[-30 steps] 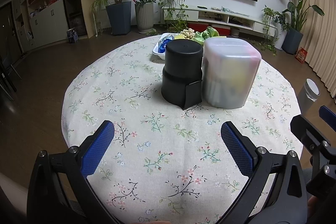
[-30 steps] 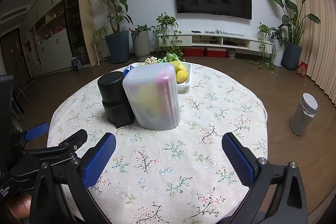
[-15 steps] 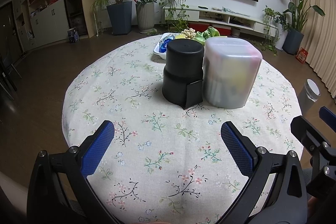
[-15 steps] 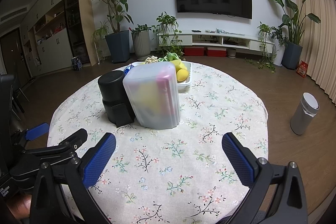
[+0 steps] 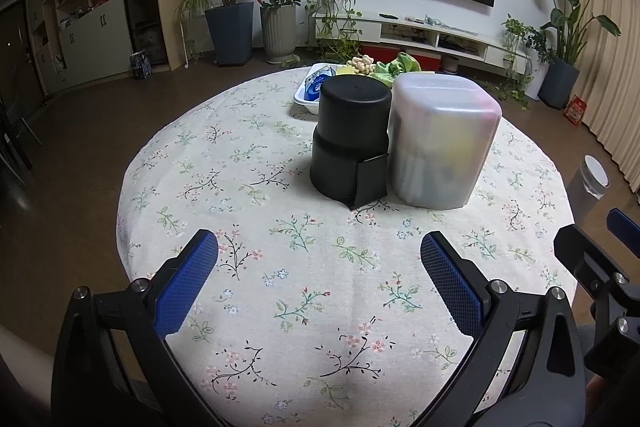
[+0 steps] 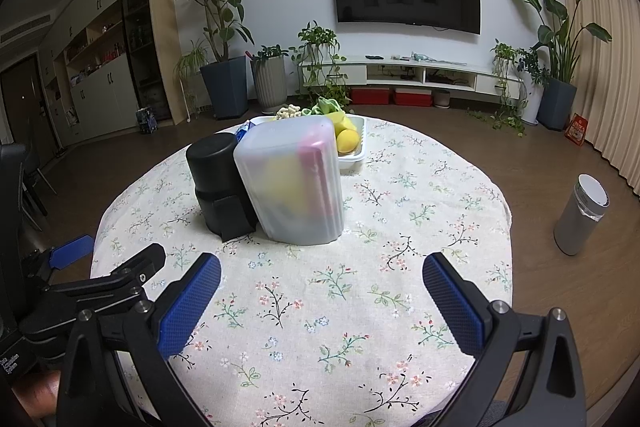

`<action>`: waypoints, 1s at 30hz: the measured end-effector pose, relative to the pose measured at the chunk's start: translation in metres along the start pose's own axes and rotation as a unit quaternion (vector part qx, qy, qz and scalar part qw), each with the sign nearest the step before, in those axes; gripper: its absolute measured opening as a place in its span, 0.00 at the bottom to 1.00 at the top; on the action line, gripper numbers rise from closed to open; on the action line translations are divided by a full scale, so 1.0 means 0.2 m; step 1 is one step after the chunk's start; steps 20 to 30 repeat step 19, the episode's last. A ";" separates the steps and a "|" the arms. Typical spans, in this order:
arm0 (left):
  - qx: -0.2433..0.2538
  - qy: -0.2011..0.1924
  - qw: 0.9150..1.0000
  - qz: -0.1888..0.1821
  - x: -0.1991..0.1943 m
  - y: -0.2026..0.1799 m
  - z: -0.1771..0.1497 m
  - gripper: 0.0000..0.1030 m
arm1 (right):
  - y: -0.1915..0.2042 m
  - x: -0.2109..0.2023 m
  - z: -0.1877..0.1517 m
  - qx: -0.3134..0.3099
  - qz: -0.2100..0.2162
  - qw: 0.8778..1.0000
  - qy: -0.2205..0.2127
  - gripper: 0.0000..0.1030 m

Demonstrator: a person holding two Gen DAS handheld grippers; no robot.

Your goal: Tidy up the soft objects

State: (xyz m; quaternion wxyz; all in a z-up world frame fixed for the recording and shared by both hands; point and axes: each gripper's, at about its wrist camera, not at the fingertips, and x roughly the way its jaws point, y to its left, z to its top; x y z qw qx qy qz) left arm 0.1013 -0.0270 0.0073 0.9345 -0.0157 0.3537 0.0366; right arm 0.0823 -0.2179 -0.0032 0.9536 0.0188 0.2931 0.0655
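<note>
A white tray (image 5: pixel 305 98) (image 6: pixel 357 155) at the table's far side holds soft items: yellow pieces (image 6: pixel 346 140), a green one (image 5: pixel 402 65), a beige knobbly one (image 5: pixel 361 64) and a blue one (image 5: pixel 315 86). In front of it stand a frosted translucent bin (image 5: pixel 442 143) (image 6: pixel 294 183), upside down over coloured things, and a black cylindrical container (image 5: pixel 352 139) (image 6: pixel 219 181) touching its left side. My left gripper (image 5: pixel 318 277) is open and empty over the near table. My right gripper (image 6: pixel 320 291) is open and empty, to the right of the left one.
The round table wears a floral cloth (image 5: pixel 280 227). A grey bin (image 6: pixel 580 215) stands on the floor at the right. Potted plants (image 6: pixel 222 83), a TV console (image 6: pixel 420 75) and a wall TV lie beyond. The left gripper's frame (image 6: pixel 100 287) shows in the right wrist view.
</note>
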 end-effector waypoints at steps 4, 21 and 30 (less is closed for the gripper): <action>0.000 -0.003 1.000 0.003 -0.01 0.00 0.01 1.00 | 0.00 0.00 0.00 0.000 0.000 1.000 0.000 1.00; 0.002 -0.002 1.000 0.001 -0.02 -0.01 0.02 1.00 | 0.00 0.00 0.00 0.000 0.000 1.000 0.002 1.00; 0.002 -0.002 1.000 0.001 -0.02 -0.01 0.02 1.00 | 0.00 0.00 0.00 0.000 0.000 1.000 0.002 1.00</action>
